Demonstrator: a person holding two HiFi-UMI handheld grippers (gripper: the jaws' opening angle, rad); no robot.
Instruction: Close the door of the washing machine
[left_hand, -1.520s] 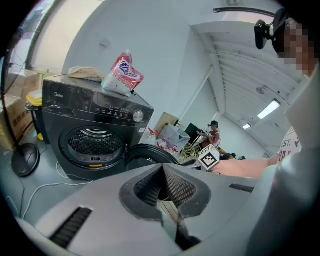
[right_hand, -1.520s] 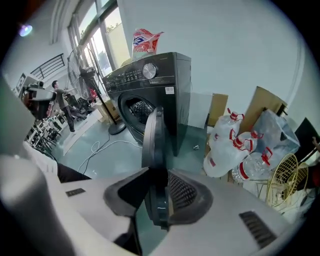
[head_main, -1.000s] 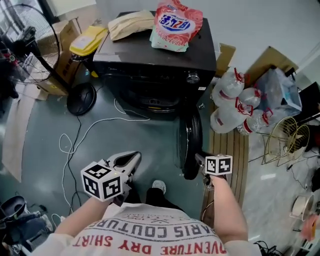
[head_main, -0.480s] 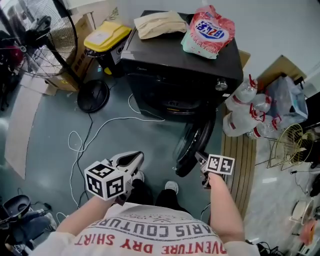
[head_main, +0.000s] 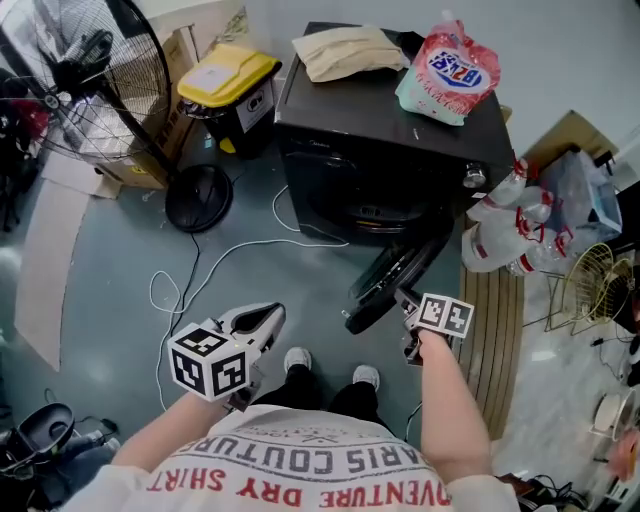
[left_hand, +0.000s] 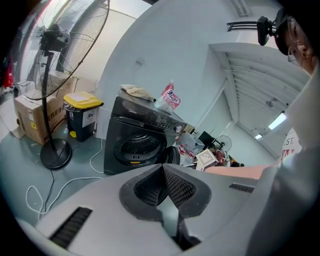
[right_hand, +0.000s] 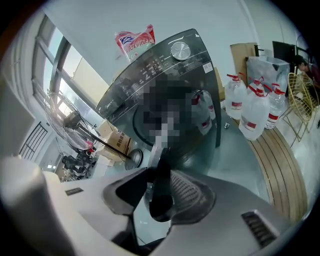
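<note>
Door (head_main: 388, 288) further round, down-tilted right tool (head_main: 405, 306) tightening on its rim

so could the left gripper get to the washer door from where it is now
Probably yes. The left gripper hangs over bare floor, apart from the half-open door, and nothing stands between them. Its jaws are together, so they would need opening to take the door's rim.
</note>
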